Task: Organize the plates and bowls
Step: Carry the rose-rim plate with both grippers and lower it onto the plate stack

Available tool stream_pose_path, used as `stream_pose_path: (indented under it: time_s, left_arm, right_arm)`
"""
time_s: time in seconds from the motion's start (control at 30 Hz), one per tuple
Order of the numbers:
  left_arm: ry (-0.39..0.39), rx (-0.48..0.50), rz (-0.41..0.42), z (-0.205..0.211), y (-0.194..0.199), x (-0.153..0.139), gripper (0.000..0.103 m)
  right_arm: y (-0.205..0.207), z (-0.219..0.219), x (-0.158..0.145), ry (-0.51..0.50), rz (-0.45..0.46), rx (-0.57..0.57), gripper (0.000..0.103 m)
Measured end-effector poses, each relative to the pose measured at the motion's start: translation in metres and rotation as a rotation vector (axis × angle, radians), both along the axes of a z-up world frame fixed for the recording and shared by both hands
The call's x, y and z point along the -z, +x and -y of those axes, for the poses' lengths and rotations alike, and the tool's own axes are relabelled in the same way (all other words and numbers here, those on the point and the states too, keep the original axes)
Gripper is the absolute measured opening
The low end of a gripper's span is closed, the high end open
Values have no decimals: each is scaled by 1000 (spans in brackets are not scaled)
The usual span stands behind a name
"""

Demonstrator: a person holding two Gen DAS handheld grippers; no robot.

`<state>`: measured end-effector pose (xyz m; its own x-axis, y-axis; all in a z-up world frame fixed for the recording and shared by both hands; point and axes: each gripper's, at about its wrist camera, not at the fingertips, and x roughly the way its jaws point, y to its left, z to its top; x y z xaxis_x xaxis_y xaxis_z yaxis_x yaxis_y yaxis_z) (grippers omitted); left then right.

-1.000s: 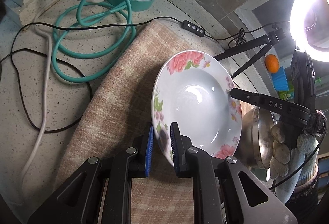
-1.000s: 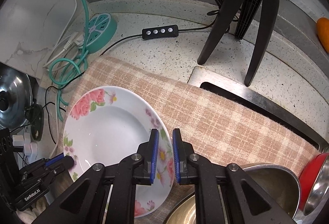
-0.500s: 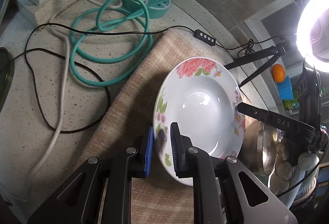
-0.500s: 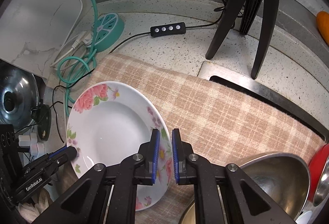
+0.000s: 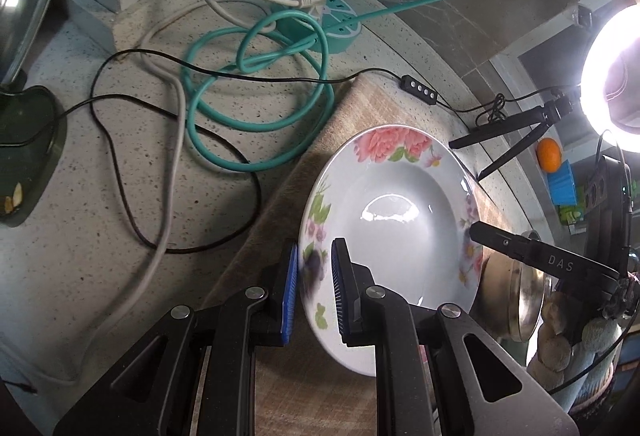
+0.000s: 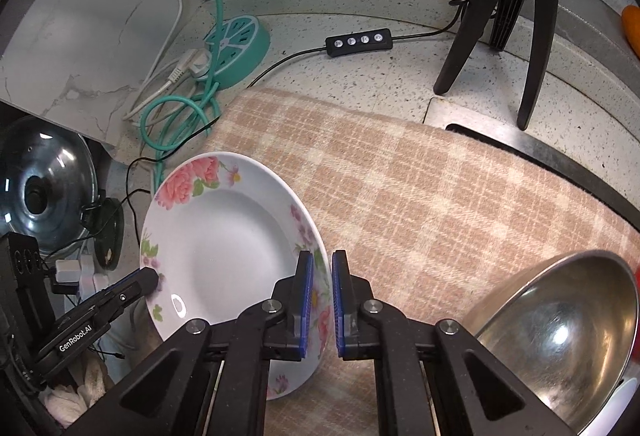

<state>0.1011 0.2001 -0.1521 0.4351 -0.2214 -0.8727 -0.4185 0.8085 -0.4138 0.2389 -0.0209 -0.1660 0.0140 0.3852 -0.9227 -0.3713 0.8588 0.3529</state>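
Observation:
A white deep plate (image 5: 392,236) with pink flowers hangs tilted just above the plaid cloth (image 6: 440,196), held from two sides. My left gripper (image 5: 314,288) is shut on its near-left rim. In the right wrist view the same plate (image 6: 224,244) has its right rim between the blue pads of my right gripper (image 6: 320,300), whose jaws are closing onto it. The left gripper's fingers (image 6: 132,288) show at the plate's far edge there, and a right finger (image 5: 520,248) shows in the left wrist view. A steel bowl (image 6: 560,336) sits on the cloth to the right.
A coiled teal cable (image 5: 260,108), round teal power hub (image 5: 336,24) and black and white cords lie on the speckled counter to the left. A black tripod (image 6: 512,16) with a ring light (image 5: 612,76) stands behind. The sink edge (image 6: 520,148) runs right; a pot lid (image 6: 44,192) sits far left.
Both grippers have risen a little and drawn back with the plate, which now tilts clear of the cloth. The right jaws have narrowed on the rim.

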Motion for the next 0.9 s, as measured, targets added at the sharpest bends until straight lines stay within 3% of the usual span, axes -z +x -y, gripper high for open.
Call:
stream_pose_path:
  time_s: [0.43, 0.9]
  left_arm:
    - [5, 27, 26, 14, -21, -25, 15]
    - [10, 114, 67, 56, -46, -49, 15]
  right_arm:
    - [-29, 23, -25, 53, -5, 44, 8]
    - [-74, 79, -41, 77, -7, 117, 8]
